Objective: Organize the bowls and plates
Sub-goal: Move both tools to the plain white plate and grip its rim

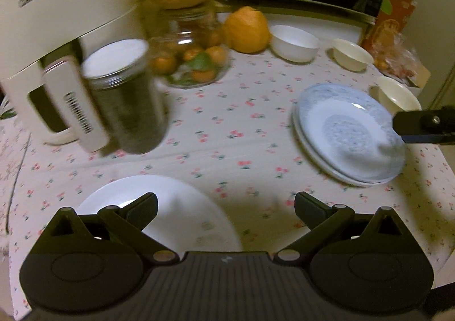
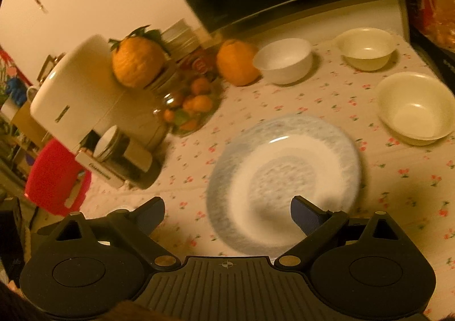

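With both tools spread and empty, the left tool [image 1: 226,203] hangs over the white plate [image 1: 176,207] at the near edge of the surface [image 1: 227,133]; the right tool [image 2: 227,211] overhangs the blue plate stack [image 2: 284,179]. Best practice: straddle the white plate's rim squarely, then seat it on the stack

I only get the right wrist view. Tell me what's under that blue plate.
Observer: The blue plate lies stacked on a second plate; its pale rim shows underneath.
Operator: Report the left gripper.
Observer: The left gripper is open and empty, with a plain white plate by its left finger.
Operator: Place my gripper from that side.
Observer: One finger of the right gripper hangs at the blue plate's right edge, holding nothing.
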Demonstrator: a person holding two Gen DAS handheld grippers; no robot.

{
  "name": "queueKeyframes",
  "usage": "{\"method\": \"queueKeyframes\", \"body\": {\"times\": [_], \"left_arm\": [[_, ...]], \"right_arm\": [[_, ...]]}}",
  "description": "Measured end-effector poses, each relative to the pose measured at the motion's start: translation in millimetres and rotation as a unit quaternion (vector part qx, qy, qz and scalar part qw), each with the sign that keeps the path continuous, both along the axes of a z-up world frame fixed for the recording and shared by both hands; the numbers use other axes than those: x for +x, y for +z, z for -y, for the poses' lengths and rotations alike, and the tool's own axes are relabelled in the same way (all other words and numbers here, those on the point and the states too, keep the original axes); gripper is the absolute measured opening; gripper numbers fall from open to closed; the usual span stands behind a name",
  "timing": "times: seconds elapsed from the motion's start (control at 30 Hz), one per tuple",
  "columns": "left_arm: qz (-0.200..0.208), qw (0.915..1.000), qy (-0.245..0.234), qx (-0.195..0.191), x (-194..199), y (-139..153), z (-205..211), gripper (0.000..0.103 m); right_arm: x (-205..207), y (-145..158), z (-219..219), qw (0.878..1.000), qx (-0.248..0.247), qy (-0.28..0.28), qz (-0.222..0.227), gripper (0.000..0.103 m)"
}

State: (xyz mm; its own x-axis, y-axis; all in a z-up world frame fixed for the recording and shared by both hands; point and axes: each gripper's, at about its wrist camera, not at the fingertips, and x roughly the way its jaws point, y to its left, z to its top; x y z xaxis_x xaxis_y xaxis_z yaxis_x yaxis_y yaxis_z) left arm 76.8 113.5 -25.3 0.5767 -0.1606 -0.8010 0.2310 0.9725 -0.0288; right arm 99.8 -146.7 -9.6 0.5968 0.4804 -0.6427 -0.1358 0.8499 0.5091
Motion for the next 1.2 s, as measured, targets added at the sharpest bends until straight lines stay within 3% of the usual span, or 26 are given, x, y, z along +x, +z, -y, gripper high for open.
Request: {"method": "queueKeyframes", "body": {"times": [0.33,0.8,1.0,1.2], "left_arm": [[0.001,0.9996,0.026,0.007,-6.0,-3.3,-51.0,0.102],[-0.005,0.999,0.012,-0.043,-19.5,-25.6,-128.1,0.102],[-0.028,0.9975,0.015,-0.064,-16.5,-34.0,-146.2,0.092],[-0.037,0.996,0.008,-0.081,-16.9,-39.0,-153.0,0.075]], "right_arm": [[-7.5,-12.2,-48.2,0.999,0.005,0.042,-0.001,0.097],[-23.2,-39.8,-122.3,0.991,0.003,0.131,0.005,0.097],[-22.0,-52.7,-142.0,0.99,-0.018,0.137,0.012,0.097],[-21.2,-58.5,-157.9,0.99,-0.027,0.14,0.022,0.097]]}}
